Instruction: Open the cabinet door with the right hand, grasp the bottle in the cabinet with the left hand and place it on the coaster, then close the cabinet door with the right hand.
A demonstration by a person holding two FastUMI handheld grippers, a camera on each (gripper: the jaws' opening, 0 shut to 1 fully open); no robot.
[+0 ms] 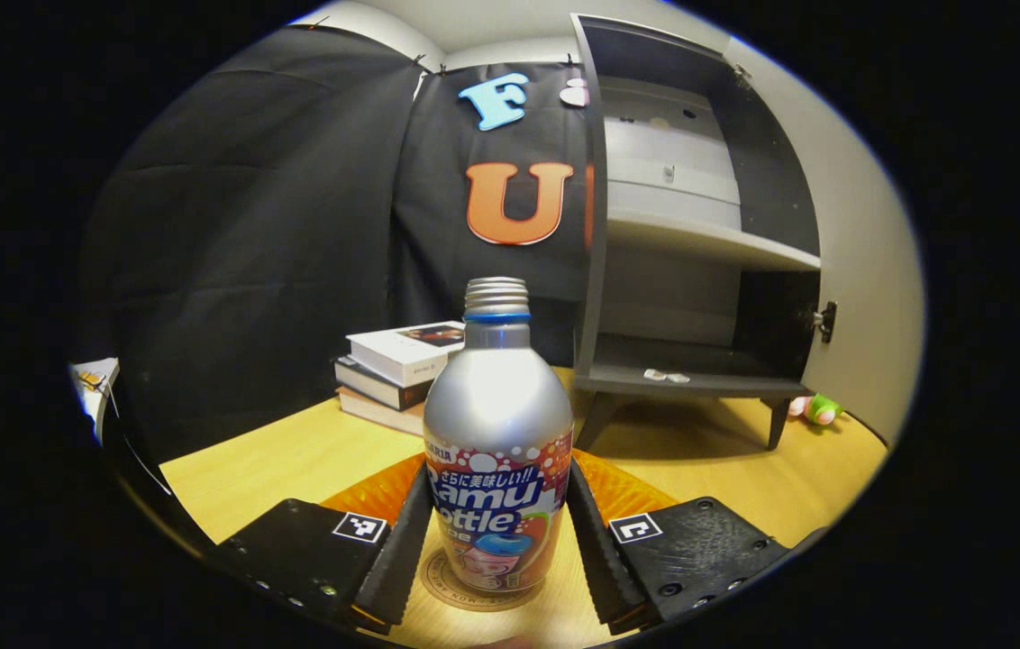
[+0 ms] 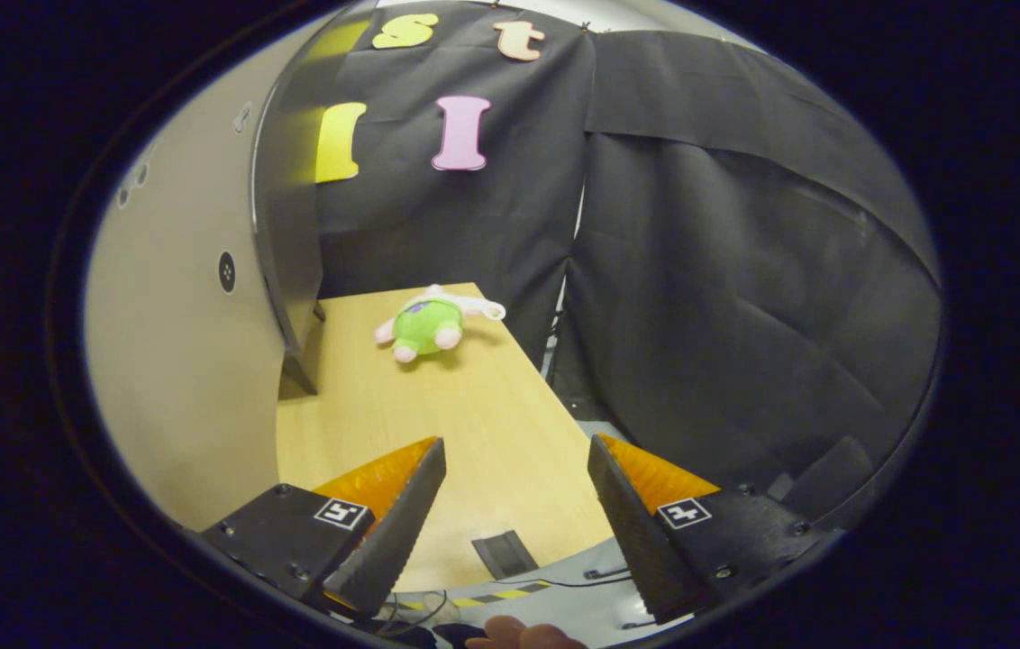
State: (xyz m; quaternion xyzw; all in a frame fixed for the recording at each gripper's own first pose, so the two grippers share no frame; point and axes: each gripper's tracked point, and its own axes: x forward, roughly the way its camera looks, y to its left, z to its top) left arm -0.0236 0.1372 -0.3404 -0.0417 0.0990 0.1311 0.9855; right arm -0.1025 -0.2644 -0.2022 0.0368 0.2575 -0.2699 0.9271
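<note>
1. The bottle [image 1: 498, 433] is showing bare, softly shining metal above, with a ribbed metal neck and a glossy printed wrap below.
2. The table [image 1: 294, 460] is looking like smooth, pale wood with a slight sheen.
3. The coaster [image 1: 474, 586] is appearing matt, like printed card or cork.
4. The cabinet [image 1: 699, 243] is showing smooth, matt painted board.
5. The books [image 1: 397, 374] are showing paper covers.
6. The toy [image 2: 427, 324] is looking soft and plush.
7. The cloth wall [image 2: 744, 270] is hanging matt and creased.

We see a staged booth, not a real home: black cloth [image 2: 744, 270] hangs as walls round a wooden table [image 2: 474, 424] that carries a small cabinet [image 1: 690, 234], stacked books [image 1: 397, 374] and a plush toy [image 2: 426, 326].
</note>
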